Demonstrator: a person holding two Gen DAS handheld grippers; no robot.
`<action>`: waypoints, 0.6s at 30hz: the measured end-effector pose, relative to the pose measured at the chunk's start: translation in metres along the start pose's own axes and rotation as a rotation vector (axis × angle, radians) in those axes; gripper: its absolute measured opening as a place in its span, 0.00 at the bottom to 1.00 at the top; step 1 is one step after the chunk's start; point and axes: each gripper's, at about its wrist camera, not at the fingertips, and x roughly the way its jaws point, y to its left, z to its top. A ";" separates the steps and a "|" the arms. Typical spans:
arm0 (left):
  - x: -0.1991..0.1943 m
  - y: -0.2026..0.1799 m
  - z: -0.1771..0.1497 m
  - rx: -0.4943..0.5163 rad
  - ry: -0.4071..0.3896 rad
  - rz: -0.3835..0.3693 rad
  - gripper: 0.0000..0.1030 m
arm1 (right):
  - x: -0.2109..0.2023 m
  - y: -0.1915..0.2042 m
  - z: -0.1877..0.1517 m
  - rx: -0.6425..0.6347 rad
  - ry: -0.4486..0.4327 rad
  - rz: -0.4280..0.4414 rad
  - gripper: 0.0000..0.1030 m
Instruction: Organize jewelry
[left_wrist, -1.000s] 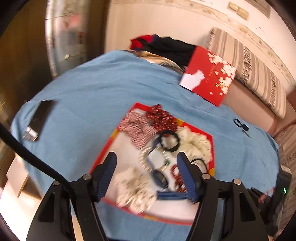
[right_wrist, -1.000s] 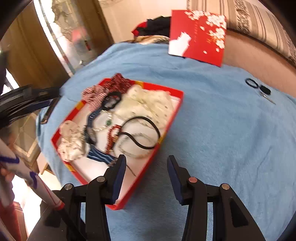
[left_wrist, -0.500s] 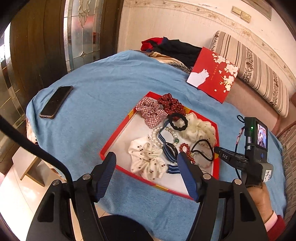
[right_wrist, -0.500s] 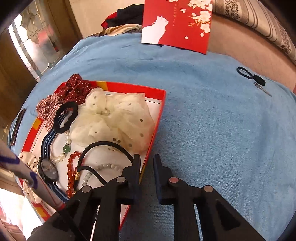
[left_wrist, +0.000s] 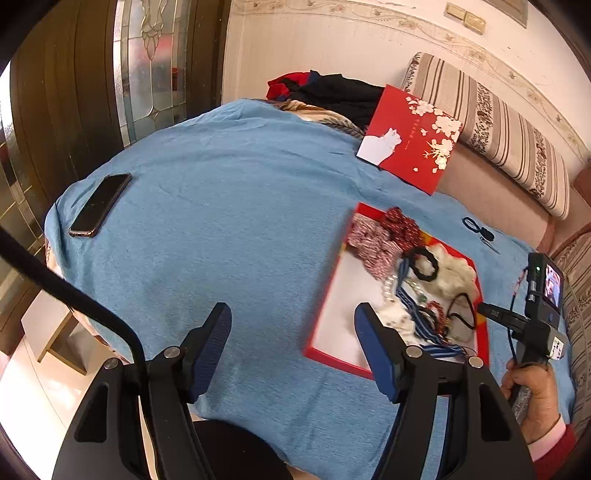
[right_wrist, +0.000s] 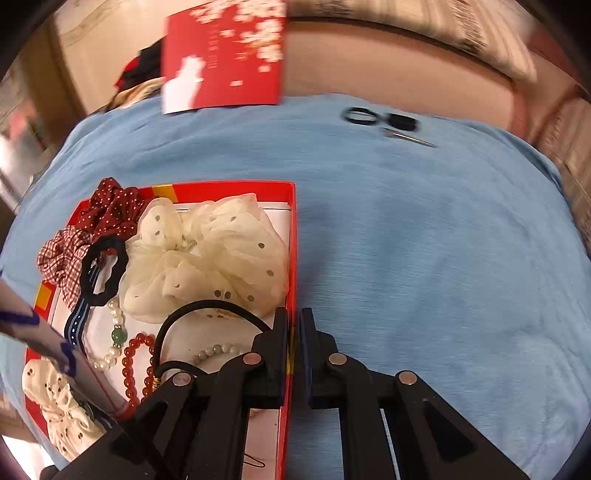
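Red tray (right_wrist: 291, 236) on the blue cloth (right_wrist: 424, 258): holds a cream dotted scrunchie (right_wrist: 207, 258) at its far right corner, dark red scrunchie (right_wrist: 110, 210) and checked scrunchie (right_wrist: 61, 258) at far left, black hair tie (right_wrist: 105, 271), pearl bracelet (right_wrist: 114, 332) and red bead bracelet (right_wrist: 135, 362) nearer the middle. Right gripper (right_wrist: 293, 325): fingers clenched on the tray's right wall. Left gripper (left_wrist: 291, 332): jaws parting and empty, over bare cloth left of the tray; phone (left_wrist: 100, 205) well left, scissors (right_wrist: 388, 123) beyond.

A red tray (right_wrist: 293, 236) is sitting on a light blue cloth (right_wrist: 424, 258), showing a cream scrunchie (right_wrist: 207, 258) with grey dots and a dark red scrunchie (right_wrist: 110, 212) with white dots. A red card (left_wrist: 410, 138) is showing white blossoms and a white cat.
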 end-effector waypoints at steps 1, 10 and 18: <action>-0.002 -0.003 0.000 0.008 -0.009 0.009 0.71 | -0.001 -0.008 -0.001 0.010 0.000 -0.007 0.05; -0.032 -0.029 -0.004 0.071 -0.111 0.114 0.83 | -0.039 -0.030 -0.011 0.002 -0.061 0.082 0.39; -0.064 -0.053 -0.013 0.126 -0.201 0.174 0.91 | -0.104 -0.028 -0.041 -0.071 -0.155 0.135 0.47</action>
